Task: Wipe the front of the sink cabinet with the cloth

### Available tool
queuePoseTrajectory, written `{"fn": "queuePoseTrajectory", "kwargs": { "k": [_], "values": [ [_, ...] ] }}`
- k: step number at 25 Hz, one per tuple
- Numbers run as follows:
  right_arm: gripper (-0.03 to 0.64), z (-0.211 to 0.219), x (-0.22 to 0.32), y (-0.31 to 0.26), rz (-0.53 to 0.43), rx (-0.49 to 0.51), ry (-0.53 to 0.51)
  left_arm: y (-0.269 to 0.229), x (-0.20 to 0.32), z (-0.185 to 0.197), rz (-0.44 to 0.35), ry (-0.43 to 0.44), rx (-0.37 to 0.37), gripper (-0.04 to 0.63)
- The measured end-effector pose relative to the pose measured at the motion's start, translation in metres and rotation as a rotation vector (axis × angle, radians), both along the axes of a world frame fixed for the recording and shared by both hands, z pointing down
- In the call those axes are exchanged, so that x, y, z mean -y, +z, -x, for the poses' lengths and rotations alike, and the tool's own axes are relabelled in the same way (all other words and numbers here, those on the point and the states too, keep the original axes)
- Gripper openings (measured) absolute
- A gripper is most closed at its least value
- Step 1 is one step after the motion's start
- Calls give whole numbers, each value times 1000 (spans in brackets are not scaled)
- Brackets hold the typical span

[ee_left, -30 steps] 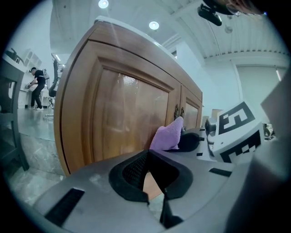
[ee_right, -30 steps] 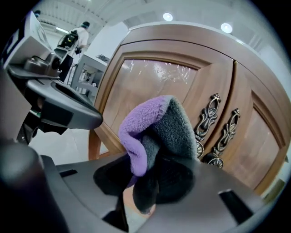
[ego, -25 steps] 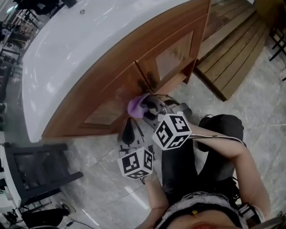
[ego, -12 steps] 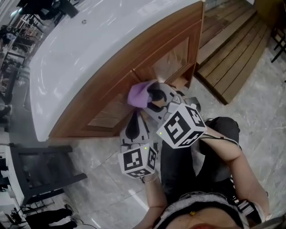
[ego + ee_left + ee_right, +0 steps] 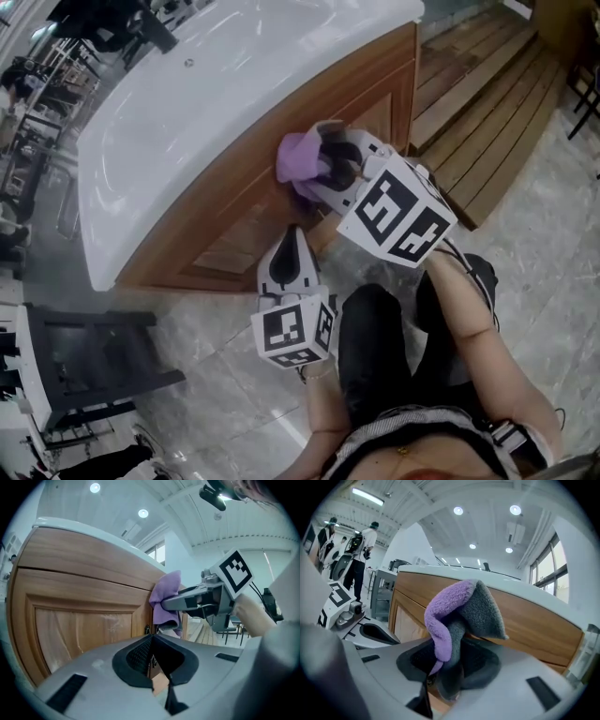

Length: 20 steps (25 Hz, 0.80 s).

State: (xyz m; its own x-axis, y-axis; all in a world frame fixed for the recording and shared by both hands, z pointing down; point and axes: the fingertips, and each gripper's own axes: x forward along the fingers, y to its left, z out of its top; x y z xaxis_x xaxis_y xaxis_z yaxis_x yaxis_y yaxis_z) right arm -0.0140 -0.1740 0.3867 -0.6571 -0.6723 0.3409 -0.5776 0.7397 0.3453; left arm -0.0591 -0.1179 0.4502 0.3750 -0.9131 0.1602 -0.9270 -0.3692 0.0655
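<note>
The purple and grey cloth [image 5: 298, 161] is pinched in my right gripper [image 5: 323, 169], which is shut on it and presses it against the upper front of the wooden sink cabinet [image 5: 239, 202], just under the white sink top [image 5: 216, 84]. In the right gripper view the cloth [image 5: 459, 616] bunches up out of the jaws against the cabinet's top rail [image 5: 534, 620]. My left gripper [image 5: 284, 258] hangs lower, shut with nothing in it, pointing at the cabinet door panel [image 5: 79, 625]. The left gripper view shows the cloth [image 5: 166, 599] and the right gripper beside the door edge.
A slatted wooden platform [image 5: 487, 103] lies on the floor to the right of the cabinet. A dark metal rack [image 5: 75, 361] stands at the lower left. The person's dark trouser legs [image 5: 384, 347] are close to the cabinet. People stand far off in the right gripper view.
My right gripper has carried the cloth up the cabinet front, from near the door handles to just below the sink top. The left gripper stayed low.
</note>
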Motion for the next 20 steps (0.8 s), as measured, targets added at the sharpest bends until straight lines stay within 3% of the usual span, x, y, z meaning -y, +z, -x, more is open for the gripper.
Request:
{"fn": "queuePoseTrajectory", "kwargs": {
  "k": [9, 20],
  "values": [
    [175, -8, 6, 1, -16, 138, 4, 10, 3, -12, 9, 11, 4, 0],
    [175, -40, 21, -1, -17, 146, 68, 26, 8, -41, 42, 73, 9, 0]
  ]
}}
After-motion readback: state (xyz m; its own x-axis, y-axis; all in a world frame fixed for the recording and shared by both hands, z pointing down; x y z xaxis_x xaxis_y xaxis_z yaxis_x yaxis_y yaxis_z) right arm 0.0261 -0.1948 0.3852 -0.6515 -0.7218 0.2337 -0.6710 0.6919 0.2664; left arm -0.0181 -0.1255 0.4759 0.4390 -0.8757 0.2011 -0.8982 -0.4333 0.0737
